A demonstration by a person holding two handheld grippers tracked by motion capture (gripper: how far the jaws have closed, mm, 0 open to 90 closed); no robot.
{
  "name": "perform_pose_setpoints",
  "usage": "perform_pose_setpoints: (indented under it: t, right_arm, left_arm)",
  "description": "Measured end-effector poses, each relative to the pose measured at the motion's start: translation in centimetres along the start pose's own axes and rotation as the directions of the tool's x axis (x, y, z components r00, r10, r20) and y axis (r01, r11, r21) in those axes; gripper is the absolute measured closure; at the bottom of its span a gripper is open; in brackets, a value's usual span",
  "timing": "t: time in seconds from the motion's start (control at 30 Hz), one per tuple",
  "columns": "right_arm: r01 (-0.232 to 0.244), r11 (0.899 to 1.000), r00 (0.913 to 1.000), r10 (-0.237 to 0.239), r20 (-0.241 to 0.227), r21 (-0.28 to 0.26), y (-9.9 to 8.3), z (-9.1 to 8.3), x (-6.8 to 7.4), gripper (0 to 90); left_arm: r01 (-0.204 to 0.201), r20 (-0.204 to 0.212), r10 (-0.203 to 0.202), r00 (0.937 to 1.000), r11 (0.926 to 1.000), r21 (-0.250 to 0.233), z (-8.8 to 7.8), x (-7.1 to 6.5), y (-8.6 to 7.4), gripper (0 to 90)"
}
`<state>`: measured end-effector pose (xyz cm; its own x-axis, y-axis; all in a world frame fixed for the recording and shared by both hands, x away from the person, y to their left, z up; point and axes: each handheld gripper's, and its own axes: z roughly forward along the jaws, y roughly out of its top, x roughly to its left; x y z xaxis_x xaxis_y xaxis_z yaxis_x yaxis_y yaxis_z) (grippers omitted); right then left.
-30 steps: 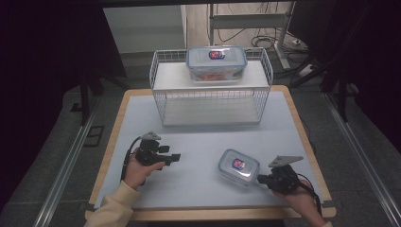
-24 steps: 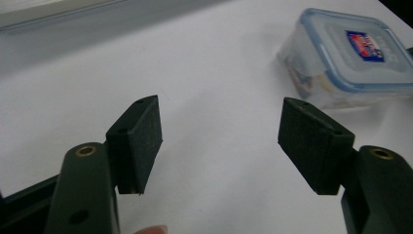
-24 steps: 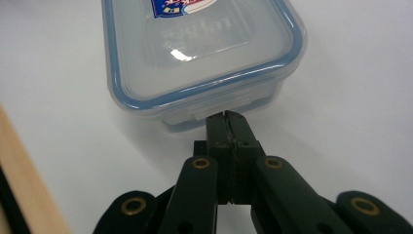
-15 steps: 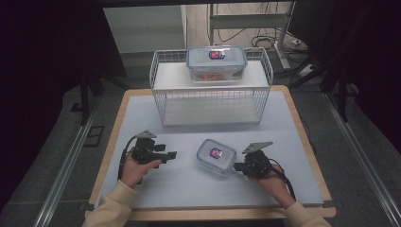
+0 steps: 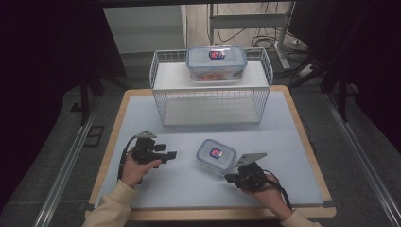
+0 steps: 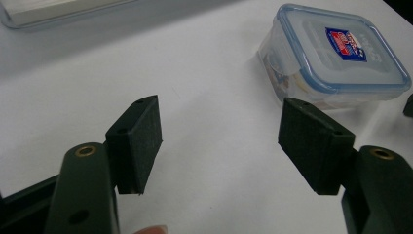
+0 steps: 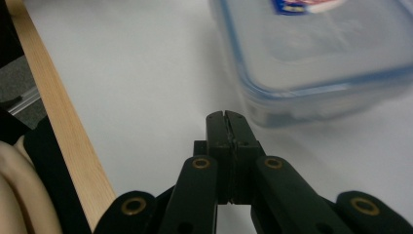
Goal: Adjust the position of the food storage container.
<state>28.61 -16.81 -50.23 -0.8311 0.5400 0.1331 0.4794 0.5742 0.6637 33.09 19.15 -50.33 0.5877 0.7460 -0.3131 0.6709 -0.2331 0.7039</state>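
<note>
- while the small lidded container [image 5: 216, 156] lies on the table mat [image 5: 189, 189] between the two hands, the right gripper [image 5: 230, 178] has its jaws pressed together, tips just short of the container's near side, gripping nothing.
- the left gripper [image 5: 171, 154] points at the container from well apart, jaws spread wide and empty.
- a second container [image 5: 216, 62] sits on the wire rack [image 5: 161, 94].

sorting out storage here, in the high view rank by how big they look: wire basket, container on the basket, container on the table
1. wire basket
2. container on the basket
3. container on the table, though it may only look smaller because of its angle.
</note>
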Motion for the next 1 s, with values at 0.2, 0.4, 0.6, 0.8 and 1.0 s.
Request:
perform_pose_setpoints:
  t: [0.2, 0.4, 0.6, 0.8, 1.0]
  right_arm:
    - [0.005, 1.0, 0.9997, -0.005, 0.025, -0.005, 0.5, 1.8, 0.3, 89.5]
    - [-0.001, 1.0, 0.9988, 0.001, 0.048, -0.016, 0.5, 2.0, 0.1, 89.5]
    - [-0.029, 0.999, 0.9968, 0.03, 0.075, -0.025, 0.3, 1.4, -0.9, 89.5]
    - [-0.086, 0.995, 0.9898, 0.09, 0.111, -0.042, 0.0, 0.7, -3.2, 89.5]
    - [-0.109, 0.993, 0.9861, 0.114, 0.121, -0.054, -0.2, 0.4, -4.3, 89.5]
  left_arm:
    - [0.001, -0.001, -0.001, 1.0, 1.0, 0.001, 0.0, 0.0, -0.1, 32.2]
    - [0.001, -0.003, -0.001, 1.0, 1.0, 0.001, 0.0, 0.1, -0.1, 32.2]
    - [-0.003, -0.001, 0.003, 1.0, 1.0, 0.001, 0.0, -0.1, 0.0, 32.2]
    - [0.001, -0.001, -0.001, 1.0, 1.0, 0.0, 0.0, 0.0, 0.0, 32.1]
    - [-0.002, 0.0, 0.002, 1.0, 1.0, 0.003, 0.1, -0.1, -0.1, 32.1]
